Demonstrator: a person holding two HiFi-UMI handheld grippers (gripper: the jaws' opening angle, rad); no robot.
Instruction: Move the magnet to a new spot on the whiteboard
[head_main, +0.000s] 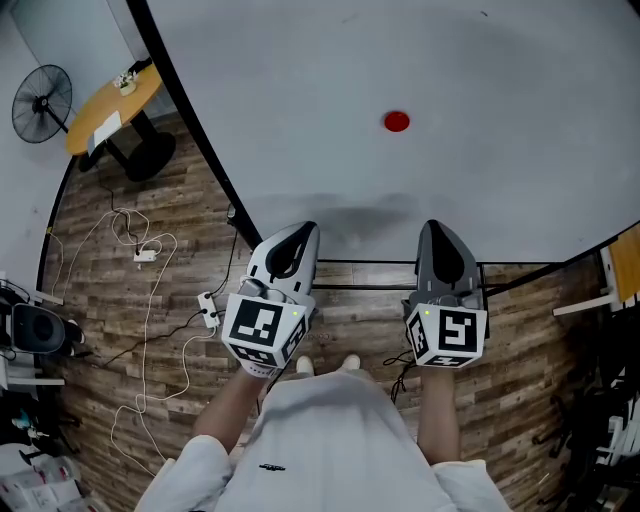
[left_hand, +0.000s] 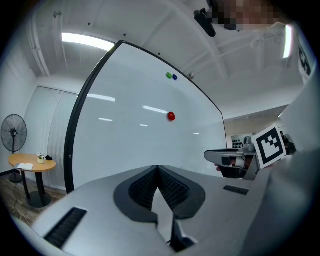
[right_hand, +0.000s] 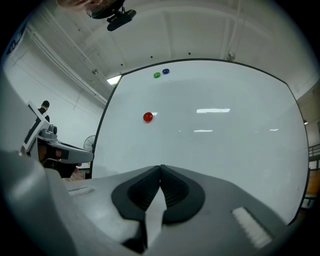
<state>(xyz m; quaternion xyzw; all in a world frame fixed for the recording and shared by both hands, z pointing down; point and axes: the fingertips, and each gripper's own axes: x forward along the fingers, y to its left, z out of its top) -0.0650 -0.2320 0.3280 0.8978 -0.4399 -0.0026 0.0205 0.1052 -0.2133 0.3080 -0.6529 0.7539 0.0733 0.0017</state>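
Observation:
A round red magnet (head_main: 397, 121) sticks to the whiteboard (head_main: 450, 60), alone near its middle; it also shows in the left gripper view (left_hand: 171, 116) and the right gripper view (right_hand: 147, 117). A green magnet (right_hand: 157, 75) and a blue magnet (right_hand: 165, 71) sit high on the board. My left gripper (head_main: 303, 234) and right gripper (head_main: 434, 230) hang side by side in front of the board's lower edge, well below the red magnet. Both are shut with nothing between their jaws.
A black frame (head_main: 190, 120) edges the board. On the wooden floor at the left stand a round yellow table (head_main: 112, 108) and a fan (head_main: 42, 103), with white cables and a power strip (head_main: 145, 255) lying loose. Shelving stands at the right (head_main: 615, 290).

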